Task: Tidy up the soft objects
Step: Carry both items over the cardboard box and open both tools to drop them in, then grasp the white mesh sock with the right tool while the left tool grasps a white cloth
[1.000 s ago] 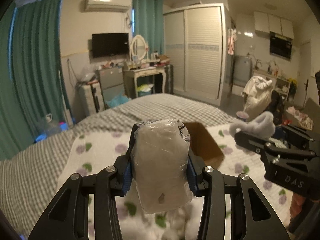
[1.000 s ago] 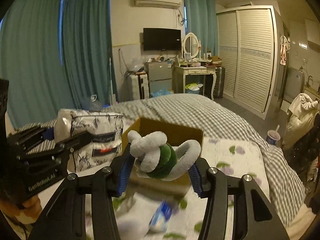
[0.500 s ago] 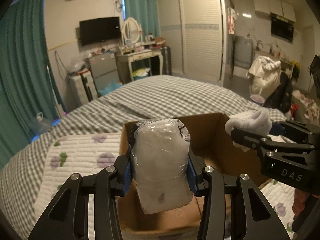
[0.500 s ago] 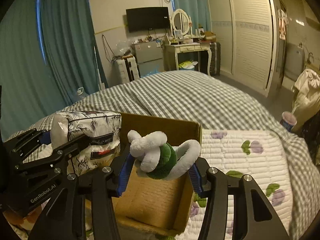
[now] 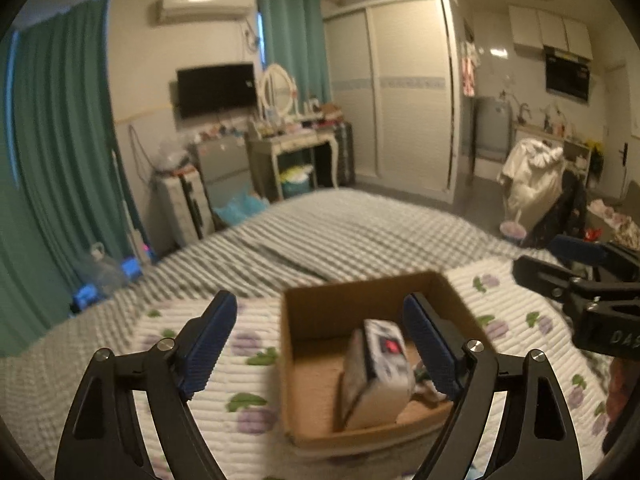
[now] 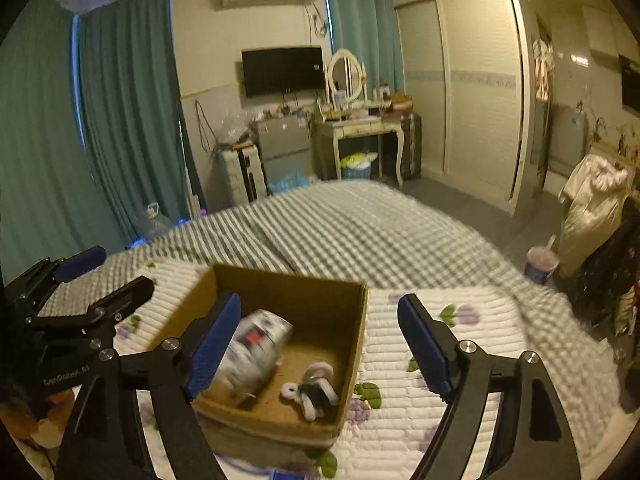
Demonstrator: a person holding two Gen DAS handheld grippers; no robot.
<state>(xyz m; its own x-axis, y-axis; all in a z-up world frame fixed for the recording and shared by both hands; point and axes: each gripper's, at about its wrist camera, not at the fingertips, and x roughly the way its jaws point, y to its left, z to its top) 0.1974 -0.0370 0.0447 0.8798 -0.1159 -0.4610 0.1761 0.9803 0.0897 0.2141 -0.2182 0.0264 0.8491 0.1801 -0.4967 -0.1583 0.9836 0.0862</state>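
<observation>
L gripper (image 5: 320, 344) jaws apart, empty | R gripper (image 6: 320, 344) same | wrapped tissue pack (image 6: 250, 354) + plush toy (image 6: 314, 392) lie in cardboard box (image 6: 356, 344) on quilt | both look light, squashy; I'd pinch pack across its mid, toy by body.

Bed with a quilt and an open box

The bed (image 6: 360, 224) is covered in a grey-and-white checked blanket, with a white quilted pad (image 6: 460, 344) printed with purple flowers and green leaves spread over its near part. A brown cardboard box (image 6: 352, 344) sits open on that pad, upright.
</observation>
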